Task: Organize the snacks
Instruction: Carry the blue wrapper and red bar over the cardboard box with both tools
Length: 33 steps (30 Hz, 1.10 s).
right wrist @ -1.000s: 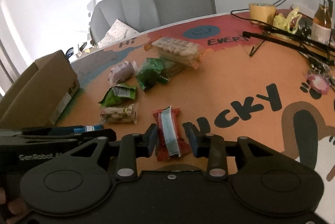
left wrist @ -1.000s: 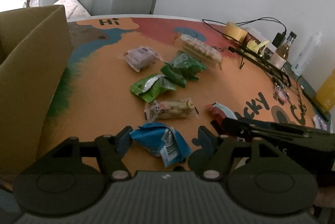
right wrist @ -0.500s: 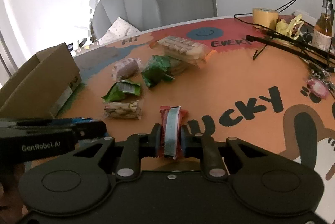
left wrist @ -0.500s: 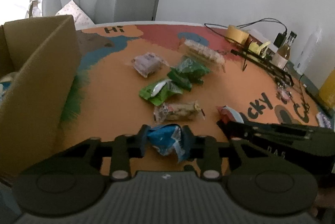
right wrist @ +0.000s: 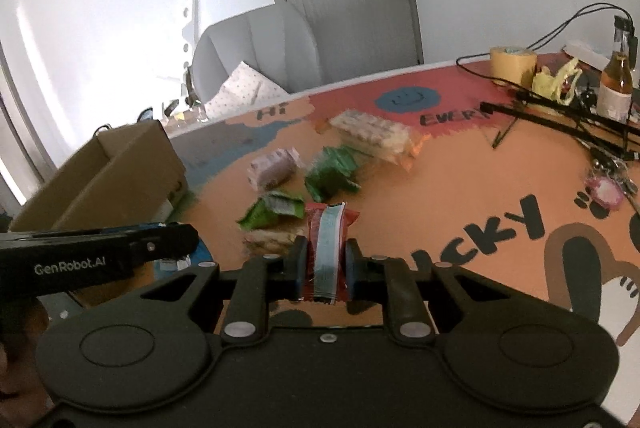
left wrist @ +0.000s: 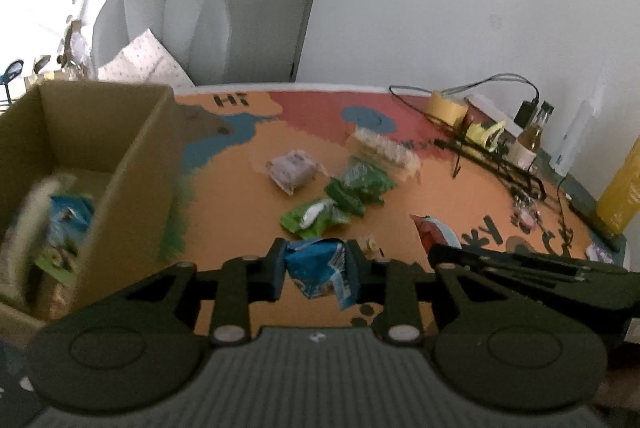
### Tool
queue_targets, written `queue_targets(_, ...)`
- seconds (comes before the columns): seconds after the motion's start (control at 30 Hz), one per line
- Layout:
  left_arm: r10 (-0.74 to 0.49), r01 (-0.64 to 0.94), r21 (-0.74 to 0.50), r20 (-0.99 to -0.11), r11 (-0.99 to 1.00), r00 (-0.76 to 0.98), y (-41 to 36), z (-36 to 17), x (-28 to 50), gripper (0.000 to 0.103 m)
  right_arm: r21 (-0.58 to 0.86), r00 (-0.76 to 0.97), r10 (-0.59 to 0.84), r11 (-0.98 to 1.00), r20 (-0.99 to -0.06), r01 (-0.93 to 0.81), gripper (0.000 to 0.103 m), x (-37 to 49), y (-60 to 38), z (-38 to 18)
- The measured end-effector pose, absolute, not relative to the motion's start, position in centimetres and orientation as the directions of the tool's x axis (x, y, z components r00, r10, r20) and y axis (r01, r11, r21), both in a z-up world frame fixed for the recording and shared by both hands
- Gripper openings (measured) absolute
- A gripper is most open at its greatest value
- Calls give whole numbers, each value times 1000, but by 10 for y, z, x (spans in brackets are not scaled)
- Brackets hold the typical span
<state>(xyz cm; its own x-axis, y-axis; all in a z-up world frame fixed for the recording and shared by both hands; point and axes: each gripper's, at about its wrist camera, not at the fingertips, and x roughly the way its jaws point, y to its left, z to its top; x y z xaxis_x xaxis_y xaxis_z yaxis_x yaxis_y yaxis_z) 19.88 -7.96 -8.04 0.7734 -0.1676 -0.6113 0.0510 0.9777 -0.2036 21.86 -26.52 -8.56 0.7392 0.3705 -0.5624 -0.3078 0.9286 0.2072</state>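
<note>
Box (left wrist: 132, 148): left of left claw, open top, snacks inside.
Blue packet (left wrist: 316, 268): light, crinkly, squeezed across middle by left claw (left wrist: 316, 270).
Red packet (right wrist: 326, 252): thin, slippery, pinched mid-length in closed right claw (right wrist: 325, 268).

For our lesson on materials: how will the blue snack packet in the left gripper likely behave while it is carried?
The blue snack packet looks crinkled, so probably floppy. Its loose lower edge hangs below the left gripper, so it may sag or swing.
</note>
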Motion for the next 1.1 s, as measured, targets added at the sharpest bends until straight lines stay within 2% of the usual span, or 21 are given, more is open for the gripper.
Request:
queue_targets(0.7,-71,-35,-192,-515,981,854,-18,-30,180,29,213,769,424,906,-478,-366,18,215,-222,-46)
queue_targets(1.1,-2,-104,-186,-495,977,869,27,-14,171,29,214,749,488,872,-449,-440,18,215,-180,-30)
